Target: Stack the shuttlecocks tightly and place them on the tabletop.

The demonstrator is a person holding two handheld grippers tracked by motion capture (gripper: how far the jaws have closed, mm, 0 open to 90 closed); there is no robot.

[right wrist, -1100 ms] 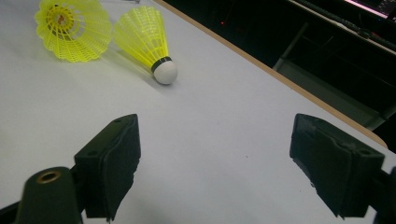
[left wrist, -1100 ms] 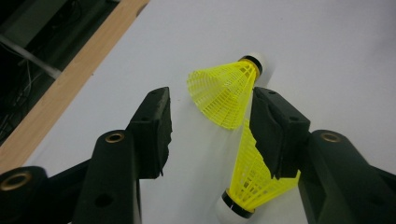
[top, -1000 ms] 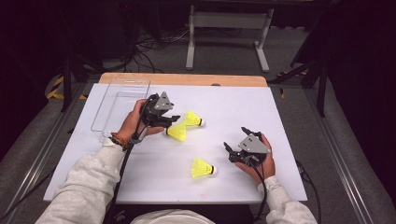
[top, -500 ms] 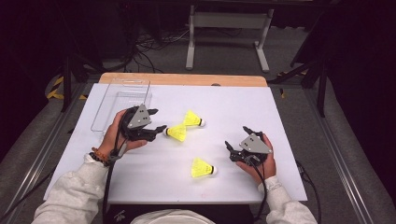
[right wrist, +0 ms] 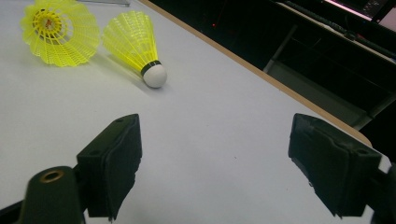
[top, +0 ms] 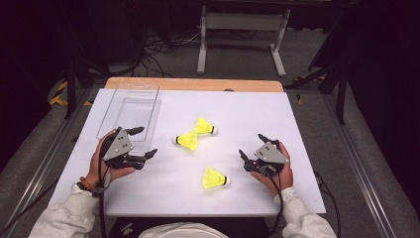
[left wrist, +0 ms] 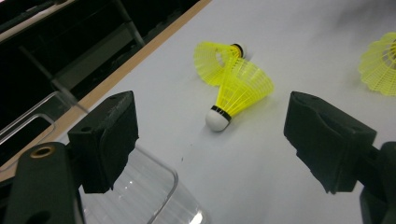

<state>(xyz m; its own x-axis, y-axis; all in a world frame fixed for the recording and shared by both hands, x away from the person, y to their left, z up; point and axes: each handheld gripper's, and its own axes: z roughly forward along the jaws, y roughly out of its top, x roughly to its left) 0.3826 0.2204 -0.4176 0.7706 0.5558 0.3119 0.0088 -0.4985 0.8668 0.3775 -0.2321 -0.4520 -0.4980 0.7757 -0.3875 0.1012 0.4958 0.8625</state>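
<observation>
Three yellow shuttlecocks are lying on the white table point(top: 307, 124): a touching pair point(top: 194, 135) mid-table and a single one point(top: 214, 178) nearer the person. The left gripper point(top: 142, 144), jaws just opening and gaping wide with nothing between them, is hovering beside the clear tray point(top: 130, 106). The right gripper point(top: 251, 148) is resting wide open, empty.

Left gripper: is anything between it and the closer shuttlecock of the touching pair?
Nothing visible. The left gripper, jaws just opened and empty, faces the near shuttlecock across bare white table. The clear tray sits off to its side, out of that path.
</observation>
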